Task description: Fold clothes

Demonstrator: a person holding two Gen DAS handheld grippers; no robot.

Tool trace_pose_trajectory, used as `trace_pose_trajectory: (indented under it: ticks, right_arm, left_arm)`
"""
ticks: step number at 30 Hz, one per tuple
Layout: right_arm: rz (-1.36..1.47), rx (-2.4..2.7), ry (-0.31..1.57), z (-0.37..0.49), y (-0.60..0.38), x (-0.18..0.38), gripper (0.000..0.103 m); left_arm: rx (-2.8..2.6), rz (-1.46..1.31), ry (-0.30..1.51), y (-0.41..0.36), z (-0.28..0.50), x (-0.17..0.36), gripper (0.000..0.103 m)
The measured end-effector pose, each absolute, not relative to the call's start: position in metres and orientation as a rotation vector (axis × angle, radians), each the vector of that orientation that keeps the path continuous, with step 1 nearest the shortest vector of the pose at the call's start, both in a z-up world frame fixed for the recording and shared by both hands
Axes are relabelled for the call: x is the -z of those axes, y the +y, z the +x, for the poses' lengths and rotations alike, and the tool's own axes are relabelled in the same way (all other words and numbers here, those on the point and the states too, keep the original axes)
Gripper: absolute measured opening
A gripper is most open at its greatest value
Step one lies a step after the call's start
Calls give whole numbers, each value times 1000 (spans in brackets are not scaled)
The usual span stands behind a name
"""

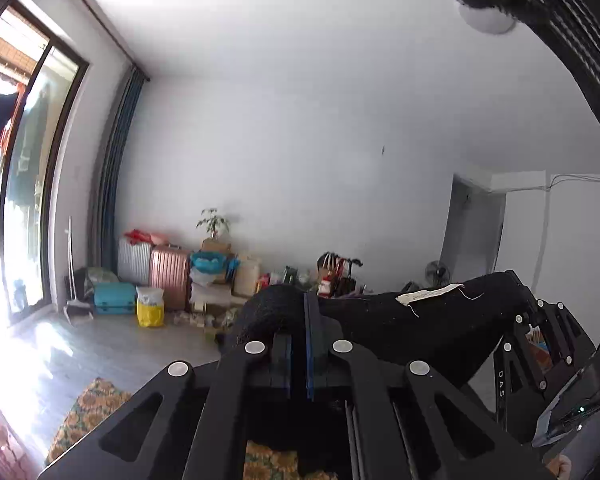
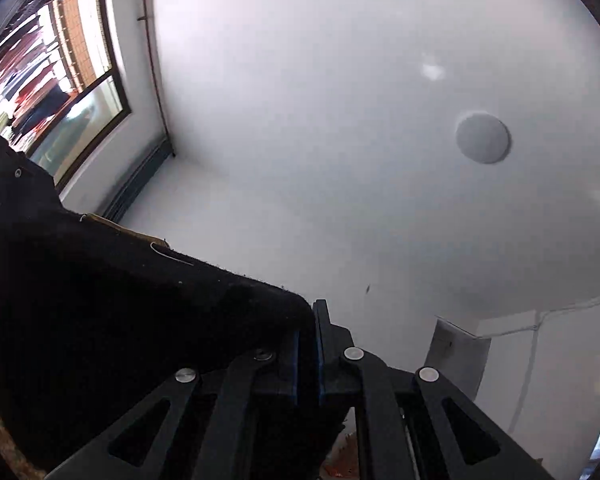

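Observation:
A black fuzzy garment [image 1: 400,320] with a beige neck label [image 1: 428,293] hangs stretched between my two grippers, lifted in the air. My left gripper [image 1: 299,320] is shut on one end of its upper edge. The right gripper [image 1: 540,320] shows in the left wrist view, holding the other end. In the right wrist view my right gripper [image 2: 309,332] is shut on the garment [image 2: 120,300], which spreads to the left toward the left gripper [image 2: 4,168]. The label [image 2: 132,236] lies along its top edge. The garment's lower part is hidden.
A patterned floral cloth [image 1: 96,404] lies below the left gripper. Suitcases [image 1: 168,276], bags and boxes line the far wall. A glass balcony door [image 1: 28,184] is at left. The right wrist view points up at the ceiling and a round lamp [image 2: 482,138].

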State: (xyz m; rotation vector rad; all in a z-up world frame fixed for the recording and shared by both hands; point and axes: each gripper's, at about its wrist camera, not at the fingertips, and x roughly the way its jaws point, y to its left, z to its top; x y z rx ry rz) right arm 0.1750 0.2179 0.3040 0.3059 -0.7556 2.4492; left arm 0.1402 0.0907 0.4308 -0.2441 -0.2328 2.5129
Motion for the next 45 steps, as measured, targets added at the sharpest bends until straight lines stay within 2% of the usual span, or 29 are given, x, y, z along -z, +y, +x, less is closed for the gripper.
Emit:
trace_pose_trajectory:
  ticks: [2,6,10,13,16,19,24,30,35,37,38,40,41,42,43,45]
  right_arm:
    - [185,-2514,-775,165,214,-265,7]
    - [-186,-2644,-758,146,214,-131,7]
    - [-664,-2803,-550,138,251,15,7]
    - [-955,-2840,-406,168,278,87,7]
    - [-1134,-2850,-327,198,298,109,7]
    - [-1244,-2908,-258,215,291,96,7]
    - [-1402,-2998,-257,223,283,81,8]
    - [-1563,-3030,-266,243,300,94,8]
    - [-1610,-3201,-353,248,251,69,8]
    - [-1714,-3290,-381,247,219,74,2]
    - [-1747,-3310,-415,248,206,77,2]
    - [-1746,-3281,-601,248,186,84,2]
    - [-1734,-3270,-657,247,182,85,5]
    - [-1717,-3271,-630,245,188,82,10]
    - [-1701,-3273,-569,241,199,75,21]
    - [-1631,-3284,-348,232,237,54,35]
  left_arm:
    - [-2511,-382,-234,91,118,-391,5]
    - [-2491,-715,-190,97,86,-246,5]
    - [-2399,-1109,-205,105,90,-94,5]
    - [-2326,-1318,-243,104,105,-27,5]
    - [-2315,-1401,-240,93,123,-2,5]
    - [-2354,-1426,-195,84,133,-8,5]
    - [-2377,-1497,-187,66,147,-14,5]
    - [-2376,-1552,-149,63,154,-15,5]
    - [-2582,-1486,-252,37,147,-45,5]
    - [-2656,-1474,-287,26,145,-54,5]
    - [-2680,-1476,-307,21,144,-57,5]
    - [-2724,-1487,-335,12,139,-54,5]
    - [-2743,-1501,-326,7,134,-48,5]
    - [-2760,-1525,-316,5,133,-44,5]
    - [-2756,-1546,-319,1,128,-37,5]
    - [-2747,-1588,-327,-6,118,-22,5]
